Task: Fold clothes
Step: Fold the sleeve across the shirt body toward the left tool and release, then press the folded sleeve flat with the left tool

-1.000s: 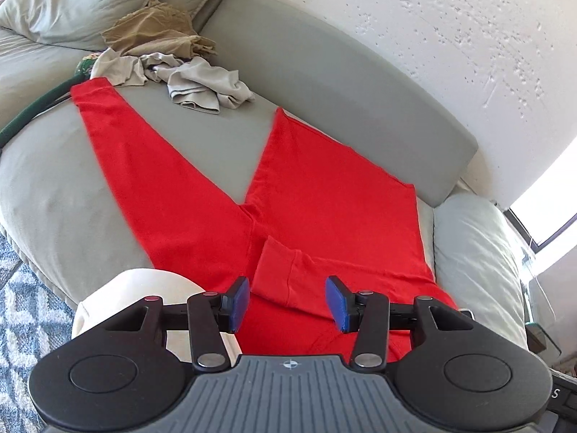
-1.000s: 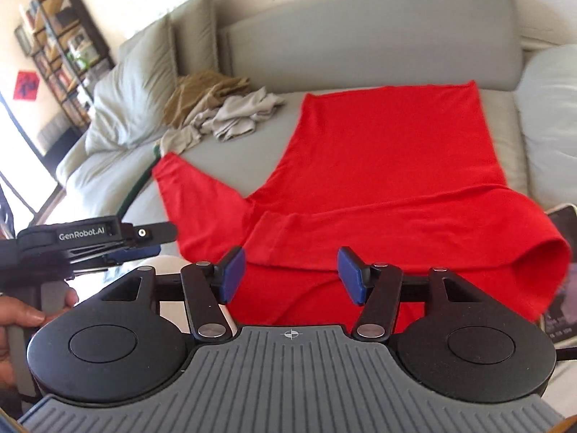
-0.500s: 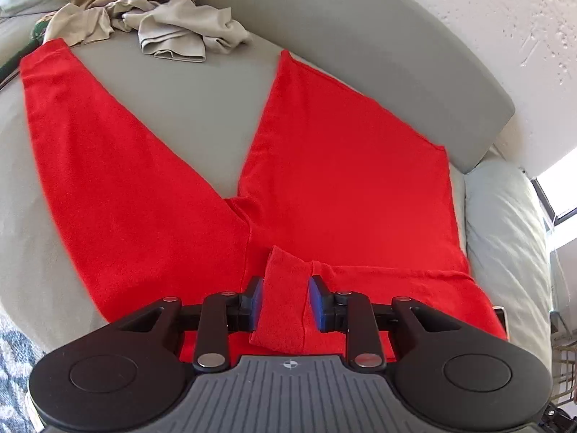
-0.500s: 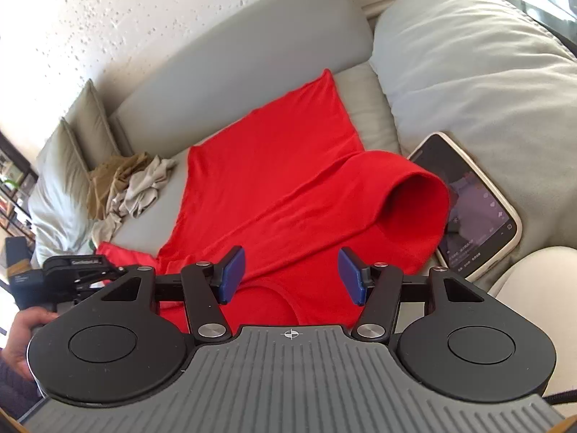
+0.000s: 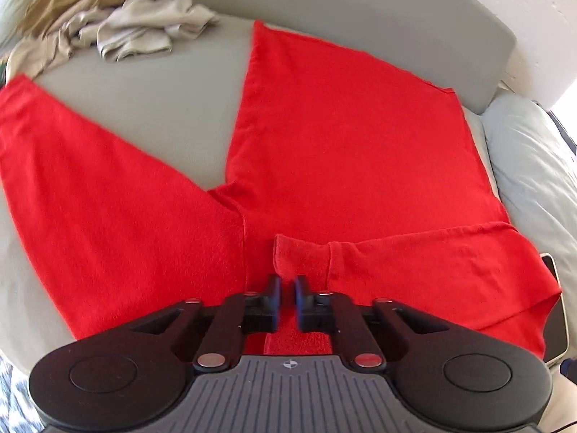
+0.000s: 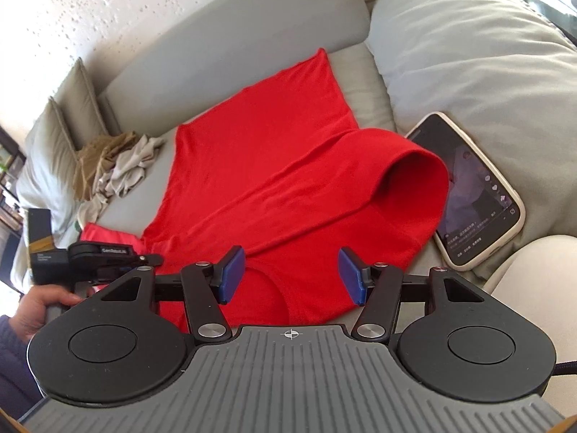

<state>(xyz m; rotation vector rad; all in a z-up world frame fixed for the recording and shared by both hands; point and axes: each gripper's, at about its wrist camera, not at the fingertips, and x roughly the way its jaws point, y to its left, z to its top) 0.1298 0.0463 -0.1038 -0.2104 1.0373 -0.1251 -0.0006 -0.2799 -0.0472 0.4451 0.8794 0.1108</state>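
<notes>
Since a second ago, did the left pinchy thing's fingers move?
Yes. The left gripper has closed: its fingers, wide apart before, now pinch the red shirt's cuff, and it sits nearer the shirt's body on the couch.

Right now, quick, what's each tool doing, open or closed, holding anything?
Left tool: closed on the red shirt's folded sleeve cuff.
Right tool: open, holding nothing, above the red shirt.

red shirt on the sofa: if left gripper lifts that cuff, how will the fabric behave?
Probably floppy: the red shirt lies limp on the sofa. The cuff in the left gripper would likely rise first, sleeve trailing. Looks light, thin knit.
</notes>
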